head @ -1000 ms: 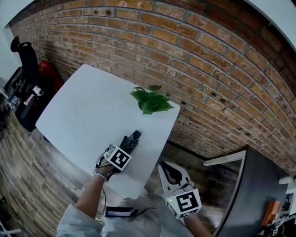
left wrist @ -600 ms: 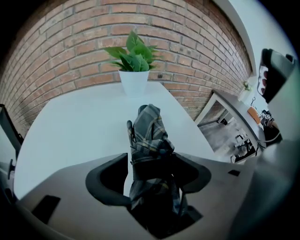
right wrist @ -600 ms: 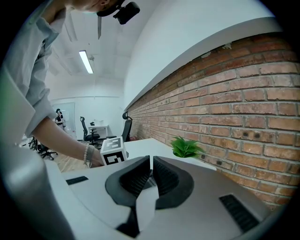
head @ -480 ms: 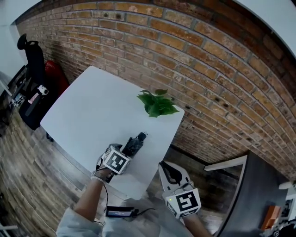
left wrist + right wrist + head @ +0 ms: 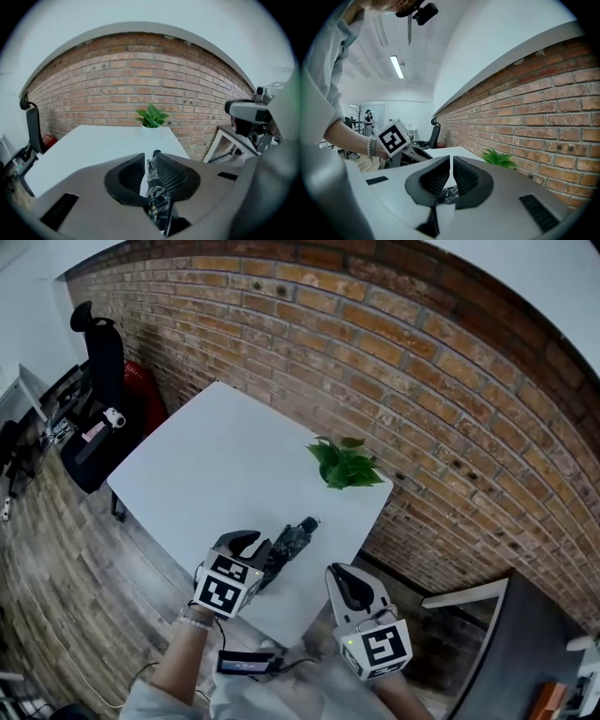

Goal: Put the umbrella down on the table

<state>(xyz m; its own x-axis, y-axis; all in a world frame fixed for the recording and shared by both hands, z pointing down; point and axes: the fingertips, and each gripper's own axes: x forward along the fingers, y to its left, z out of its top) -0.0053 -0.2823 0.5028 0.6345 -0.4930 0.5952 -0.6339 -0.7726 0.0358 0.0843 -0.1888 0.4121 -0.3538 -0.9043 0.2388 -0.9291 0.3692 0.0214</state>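
Umbrella (image 5: 291,545) lay on the table (image 5: 206,465), pointing at the wall (image 5: 422,381), beside the left gripper (image 5: 253,547), jaws closing empty; right gripper (image 5: 349,585) closed.

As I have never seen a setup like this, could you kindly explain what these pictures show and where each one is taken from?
There is no robot here. A person holds a two-jaw gripper in each hand, and each gripper carries a marker cube. The head view comes from a camera on the person's head, looking steeply down. The two gripper views come from cameras riding on the grippers, looking along their jaws.

On the white table stands a potted plant and lies a folded dark umbrella. The left gripper hangs over the umbrella's near end. Its jaws are closing and the umbrella shows in the gap between them, but it appears to lie on the table rather than be gripped. The right gripper is off the table's corner, jaws nearly together, holding nothing.
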